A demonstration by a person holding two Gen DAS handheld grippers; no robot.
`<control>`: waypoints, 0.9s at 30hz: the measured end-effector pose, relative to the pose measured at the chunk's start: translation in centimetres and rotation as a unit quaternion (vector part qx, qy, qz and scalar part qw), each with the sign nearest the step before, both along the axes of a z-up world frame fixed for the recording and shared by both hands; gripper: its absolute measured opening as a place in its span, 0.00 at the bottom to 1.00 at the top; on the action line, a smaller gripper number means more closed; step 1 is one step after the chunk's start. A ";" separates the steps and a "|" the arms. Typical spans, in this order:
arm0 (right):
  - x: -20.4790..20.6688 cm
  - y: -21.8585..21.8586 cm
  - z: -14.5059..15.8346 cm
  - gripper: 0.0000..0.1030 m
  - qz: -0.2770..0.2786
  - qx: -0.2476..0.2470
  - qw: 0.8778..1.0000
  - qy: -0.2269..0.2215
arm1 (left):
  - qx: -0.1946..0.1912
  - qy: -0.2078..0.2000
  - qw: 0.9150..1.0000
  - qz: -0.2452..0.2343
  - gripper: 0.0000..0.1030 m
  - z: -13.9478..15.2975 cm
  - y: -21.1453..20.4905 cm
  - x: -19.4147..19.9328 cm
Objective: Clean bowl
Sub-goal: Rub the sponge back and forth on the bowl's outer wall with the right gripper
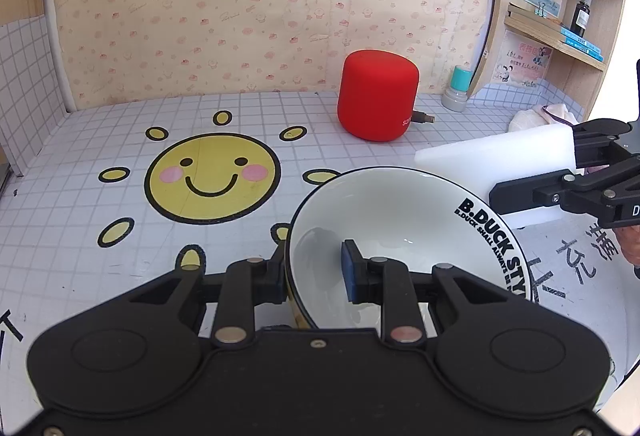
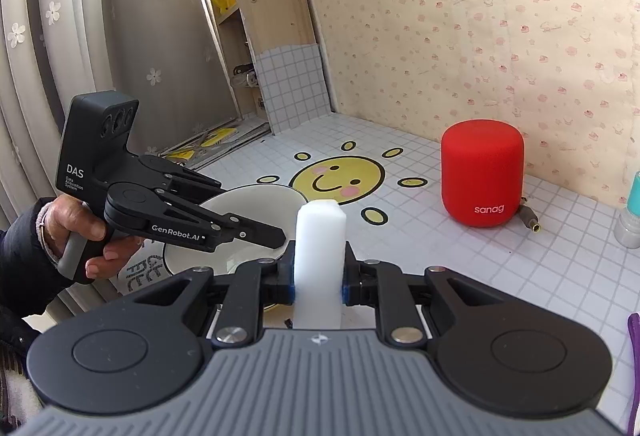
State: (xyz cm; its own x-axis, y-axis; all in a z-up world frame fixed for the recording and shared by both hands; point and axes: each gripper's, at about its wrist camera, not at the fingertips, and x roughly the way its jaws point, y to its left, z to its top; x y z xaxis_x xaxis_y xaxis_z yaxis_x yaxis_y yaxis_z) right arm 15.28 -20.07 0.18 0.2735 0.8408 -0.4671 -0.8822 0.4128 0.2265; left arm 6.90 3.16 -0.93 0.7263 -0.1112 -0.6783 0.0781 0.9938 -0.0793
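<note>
The bowl (image 1: pixel 404 236) is tilted up off the worktop (image 1: pixel 120 220), its wall pinched between the fingers of the left gripper (image 1: pixel 316 272), one pad inside and one outside. The right gripper (image 2: pixel 319 286) is clamped tight on a white sponge (image 2: pixel 320 248), which stands near the bowl's far rim but is not yet inside it; whether it touches the rim I cannot tell. Both tools are in hand and the bowl is presented, so setup looks finished. The inside of the bowl looks white and glossy, with no clear dirt visible. The wiping itself seems still to come.
</note>
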 end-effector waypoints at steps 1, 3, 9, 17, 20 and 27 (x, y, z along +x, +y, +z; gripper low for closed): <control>0.1 0.1 0.0 0.20 0.000 0.000 1.000 -0.001 | 0.001 0.000 1.000 0.000 0.26 0.0 0.0 0.0; 0.3 0.4 0.1 0.20 0.002 -0.002 1.000 -0.003 | 0.002 -0.001 1.000 0.000 0.26 0.0 0.0 -0.1; 1.3 1.6 0.6 0.20 0.011 -0.004 1.000 -0.006 | 0.001 -0.001 1.000 -0.004 0.26 0.0 0.2 -0.1; 2.4 3.3 0.8 0.20 0.026 -0.014 1.000 -0.009 | -0.004 0.001 1.000 -0.009 0.26 -0.1 0.3 0.0; 2.6 4.0 0.9 0.20 0.030 -0.016 0.999 -0.010 | -0.006 0.001 1.000 -0.009 0.26 -0.1 0.4 0.0; 2.4 4.0 1.1 0.20 0.030 -0.016 0.999 -0.016 | -0.008 0.002 1.000 -0.006 0.26 -0.1 0.4 0.0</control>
State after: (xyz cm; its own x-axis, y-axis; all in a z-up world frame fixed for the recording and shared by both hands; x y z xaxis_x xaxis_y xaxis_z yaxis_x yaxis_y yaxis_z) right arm 17.65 -16.07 1.31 0.2374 0.8409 -0.4863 -0.9122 0.3651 0.1860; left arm 6.93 3.52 -1.01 0.7223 -0.1304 -0.6792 0.0899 0.9914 -0.0947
